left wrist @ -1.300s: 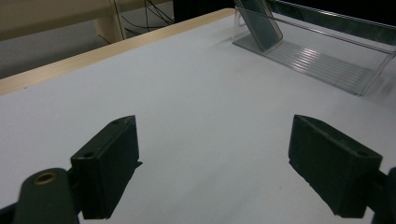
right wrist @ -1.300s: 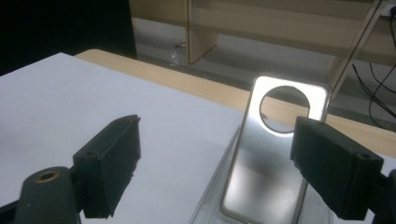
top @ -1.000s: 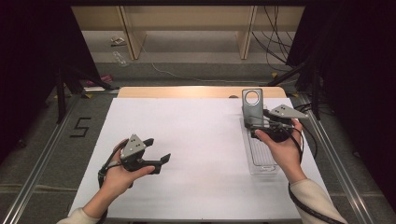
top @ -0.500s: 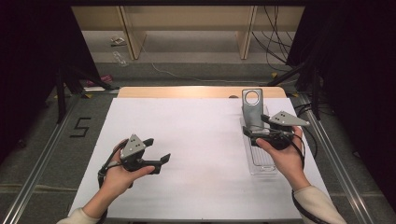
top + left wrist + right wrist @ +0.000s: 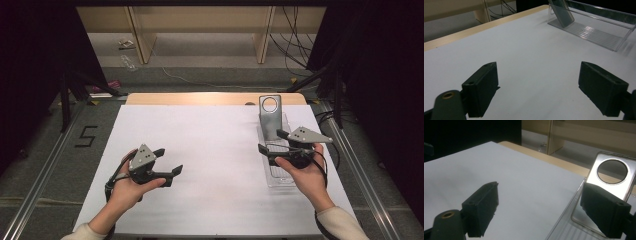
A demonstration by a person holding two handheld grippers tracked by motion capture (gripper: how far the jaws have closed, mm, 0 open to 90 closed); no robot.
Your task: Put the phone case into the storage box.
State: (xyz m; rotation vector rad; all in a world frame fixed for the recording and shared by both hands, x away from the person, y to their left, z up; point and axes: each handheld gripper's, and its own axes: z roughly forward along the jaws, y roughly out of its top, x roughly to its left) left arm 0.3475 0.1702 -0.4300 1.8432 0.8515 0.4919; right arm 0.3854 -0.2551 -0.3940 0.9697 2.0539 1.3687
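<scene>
— Where do the hands sit?

— The left hand [image 5: 131, 186] comes in from the near left, forearm angled up toward the table's middle, palm wrapped under the left gripper [image 5: 167, 162], which points right and a little far across the white table [image 5: 210, 145]. Its jaws stand released, wide apart, nothing between them; in the left gripper view there is bare white surface between the two black pads [image 5: 482, 87].

— And the other one?

— The right hand [image 5: 306, 172] reaches in from the near right, wrist bent so the right gripper [image 5: 270, 141] points left and far. It hangs over the clear plastic tray [image 5: 280, 179] at the right side of the table. Its jaws are also released, wide apart, gripping nothing.

— Where is the metal piece?

— The metal plate [image 5: 270, 119] with the round hole stands tilted at the far end of that tray, leaning back. In the right gripper view the plate [image 5: 611, 178] rises just behind the right-hand pad [image 5: 602, 210], the tray's rim below it. Whether pad and plate touch I cannot tell.

— And from the left gripper?

— The tray [image 5: 596, 32] lies well apart, far right.
</scene>
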